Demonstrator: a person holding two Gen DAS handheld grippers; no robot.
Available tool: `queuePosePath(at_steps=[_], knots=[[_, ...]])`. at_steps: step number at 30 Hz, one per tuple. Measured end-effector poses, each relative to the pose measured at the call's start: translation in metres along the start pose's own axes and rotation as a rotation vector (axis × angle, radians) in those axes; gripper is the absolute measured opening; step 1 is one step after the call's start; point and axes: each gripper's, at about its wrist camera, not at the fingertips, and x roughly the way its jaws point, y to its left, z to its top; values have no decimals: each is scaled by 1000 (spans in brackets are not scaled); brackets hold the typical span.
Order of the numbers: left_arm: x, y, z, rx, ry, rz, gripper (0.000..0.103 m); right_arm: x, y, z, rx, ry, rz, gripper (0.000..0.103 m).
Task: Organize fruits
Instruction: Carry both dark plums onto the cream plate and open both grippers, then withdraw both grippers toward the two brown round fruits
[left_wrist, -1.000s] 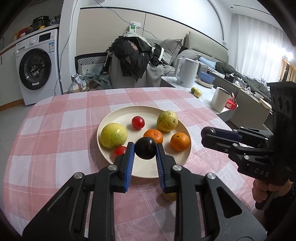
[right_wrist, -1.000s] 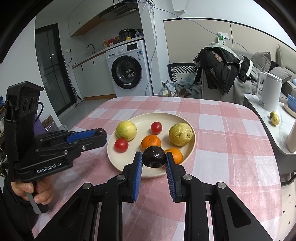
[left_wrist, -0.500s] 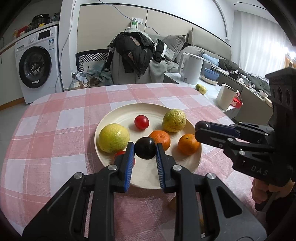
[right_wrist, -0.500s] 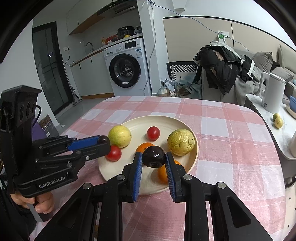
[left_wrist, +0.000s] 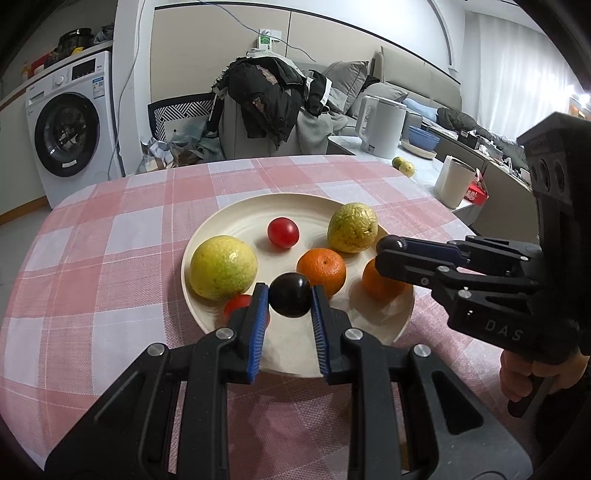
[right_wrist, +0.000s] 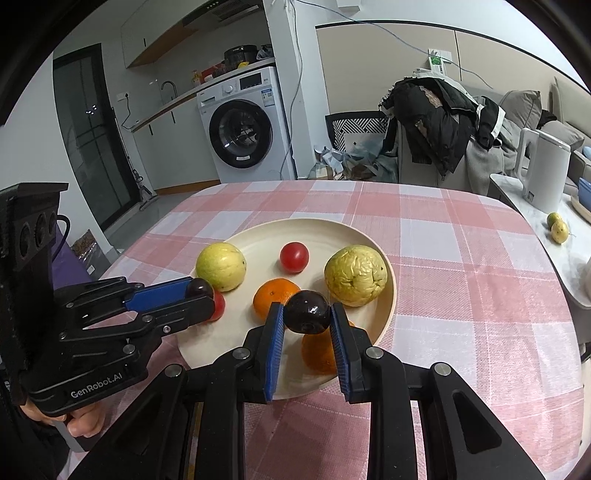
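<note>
Left wrist view is showing the left gripper (left_wrist: 289, 301) pinching a dark plum (left_wrist: 290, 300) between its blue pads, hovering over the near part of the cream plate (left_wrist: 384, 332). The right gripper (right_wrist: 307, 312) is likewise clamping a second dark plum (right_wrist: 307, 311) over the plate's near right side, above an orange (right_wrist: 319, 350). On the plate are resting a smooth yellow-green fruit (left_wrist: 222, 267), a wrinkled yellow fruit (left_wrist: 352, 227), a red tomato (left_wrist: 283, 232), another orange (left_wrist: 321, 267) and a second tomato (left_wrist: 238, 304) partly hidden behind the left pad. The plate is sitting on the pink checked tablecloth (left_wrist: 92, 258). The step in hand appears to be delivering both plums to the plate. The next move is calling for lowering each plum onto a bare patch, clear of the oranges, then easing the pads apart so neither fruit is rolling away.
</note>
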Motion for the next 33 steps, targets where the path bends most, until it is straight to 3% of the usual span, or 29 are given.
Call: queuePosePath(at_steps=[16, 23, 25, 27, 29, 33], knots=[[6, -1, -2, 4, 10, 9, 21, 6, -2, 1, 8, 1, -4, 27], [-2, 1, -4, -11, 9, 1, 21, -2, -4, -3, 0, -22, -63, 49], [-6, 2, -4, -14, 6, 3, 26, -5, -5, -5, 0, -19, -67, 52], [-14, 5, -6, -22, -2, 6, 41, -10, -4, -7, -3, -18, -80, 59], [-24, 6, -8, -30, -18, 18, 56, -17, -4, -9, -4, -22, -83, 78], [-49, 8, -15, -34, -56, 51, 83, -35, 0, -18, -7, -40, -94, 97]])
